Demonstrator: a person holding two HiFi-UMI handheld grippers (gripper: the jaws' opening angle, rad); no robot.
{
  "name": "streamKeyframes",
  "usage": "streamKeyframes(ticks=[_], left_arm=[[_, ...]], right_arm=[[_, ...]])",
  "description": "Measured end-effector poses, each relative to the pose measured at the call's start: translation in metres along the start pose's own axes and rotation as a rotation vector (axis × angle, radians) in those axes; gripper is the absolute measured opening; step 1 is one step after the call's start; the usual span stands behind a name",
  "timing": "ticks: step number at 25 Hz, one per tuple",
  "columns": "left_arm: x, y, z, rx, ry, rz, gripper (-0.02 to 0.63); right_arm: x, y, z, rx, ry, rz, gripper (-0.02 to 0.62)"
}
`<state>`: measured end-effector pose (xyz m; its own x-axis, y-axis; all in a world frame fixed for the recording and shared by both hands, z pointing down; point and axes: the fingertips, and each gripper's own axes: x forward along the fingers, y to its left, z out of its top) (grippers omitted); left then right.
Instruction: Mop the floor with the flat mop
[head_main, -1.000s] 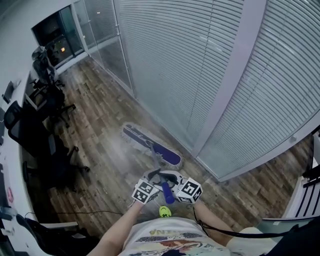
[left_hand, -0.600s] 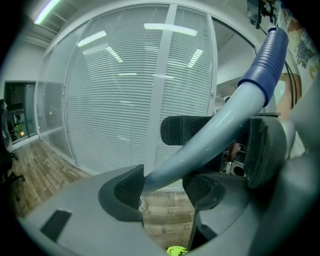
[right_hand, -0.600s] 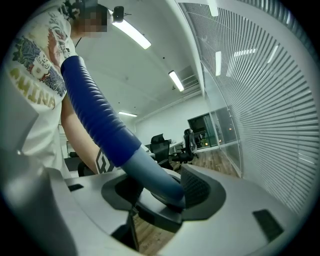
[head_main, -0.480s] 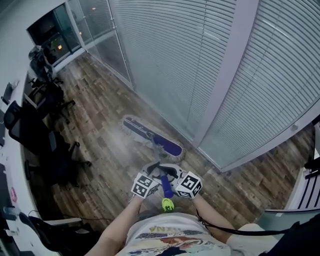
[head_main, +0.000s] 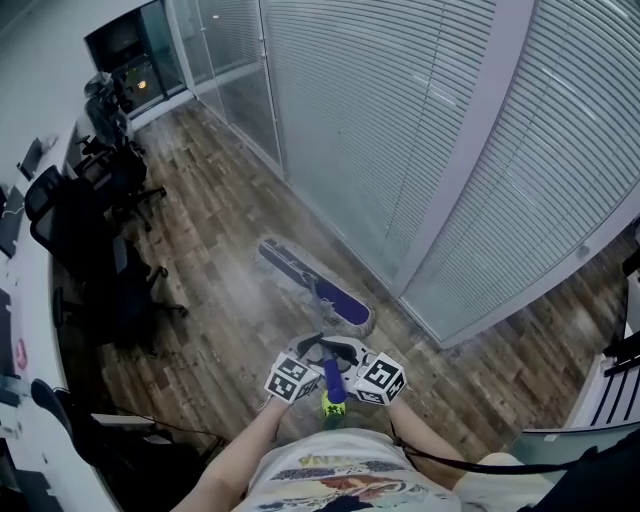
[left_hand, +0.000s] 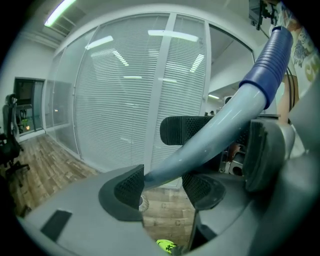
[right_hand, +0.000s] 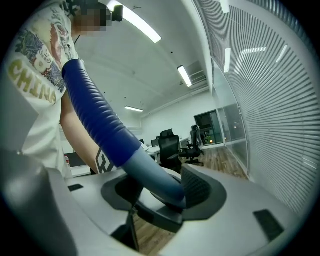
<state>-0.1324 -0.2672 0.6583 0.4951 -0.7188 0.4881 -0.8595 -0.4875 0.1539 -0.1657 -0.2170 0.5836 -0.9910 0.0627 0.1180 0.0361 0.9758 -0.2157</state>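
From the head view, your left tongs and right tongs meet just in front of your body, their marker cubes side by side, both on the mop's handle. The handle's blue grip shows between the cubes, and its pale shaft runs forward and down to the mop. The flat head lies on the wood floor, close to the floor's edge along the blind-covered glass wall and slanted to that wall. A small yellow-green thing sits low by your body; you cannot tell what it is. Black office chairs stand along the floor's left edge, well apart from the mop.

In the left gripper view, your left tongs pinch the pale shaft: it passes between the two dark ribbed pads and climbs to the upper right, where the ribbed blue grip begins. A further dark pad shows just above the shaft. Wood floor and the yellow-green thing show below, between the pads.

In the right gripper view, your right tongs also pinch the shaft, which sits pressed against the right-hand pad and rises to the upper left into the blue grip, beside your printed shirt. The chairs stand in the background.
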Motion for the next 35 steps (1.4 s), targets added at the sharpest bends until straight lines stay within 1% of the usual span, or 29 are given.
streamKeyframes(ticks=[4, 5, 7, 9, 11, 13, 17, 22, 23, 28, 31, 35], left_arm=[[-0.047, -0.027, -0.034, -0.037, 0.019, 0.036, 0.21], [-0.059, -0.034, -0.043, -0.057, 0.014, 0.049, 0.193], [-0.081, -0.051, -0.056, -0.104, -0.021, 0.071, 0.187], [-0.101, -0.066, -0.065, -0.113, -0.042, 0.083, 0.189], [-0.117, -0.084, -0.074, -0.078, -0.034, 0.07, 0.186], [-0.128, -0.108, -0.085, -0.024, -0.038, 0.046, 0.184], [-0.15, -0.148, -0.101, 0.117, -0.075, 0.034, 0.192], [-0.167, -0.198, -0.12, 0.323, -0.084, 0.005, 0.195], [-0.169, -0.208, -0.123, 0.353, -0.087, -0.004, 0.195], [-0.179, -0.244, -0.138, 0.398, -0.092, -0.032, 0.195], [-0.179, -0.271, -0.138, 0.431, -0.099, -0.043, 0.195], [-0.177, -0.312, -0.139, 0.436, -0.105, -0.054, 0.193]], right_arm=[[0.006, 0.06, -0.013, -0.008, 0.031, 0.01, 0.212], [0.007, 0.075, -0.017, -0.009, 0.041, 0.014, 0.212], [0.008, 0.105, -0.023, 0.003, 0.036, 0.011, 0.213], [0.007, 0.131, -0.023, 0.018, 0.008, 0.003, 0.215], [0.001, 0.156, -0.025, 0.024, -0.005, 0.006, 0.215], [-0.01, 0.18, -0.031, 0.032, -0.012, 0.0, 0.216], [-0.027, 0.219, -0.036, 0.05, -0.037, -0.035, 0.216], [-0.055, 0.266, -0.042, 0.058, -0.038, -0.022, 0.215], [-0.061, 0.276, -0.043, 0.056, -0.038, -0.019, 0.215], [-0.082, 0.315, -0.052, 0.057, -0.034, -0.011, 0.215], [-0.097, 0.335, -0.057, 0.059, -0.033, -0.004, 0.215], [-0.125, 0.364, -0.064, 0.068, -0.052, -0.006, 0.215]])
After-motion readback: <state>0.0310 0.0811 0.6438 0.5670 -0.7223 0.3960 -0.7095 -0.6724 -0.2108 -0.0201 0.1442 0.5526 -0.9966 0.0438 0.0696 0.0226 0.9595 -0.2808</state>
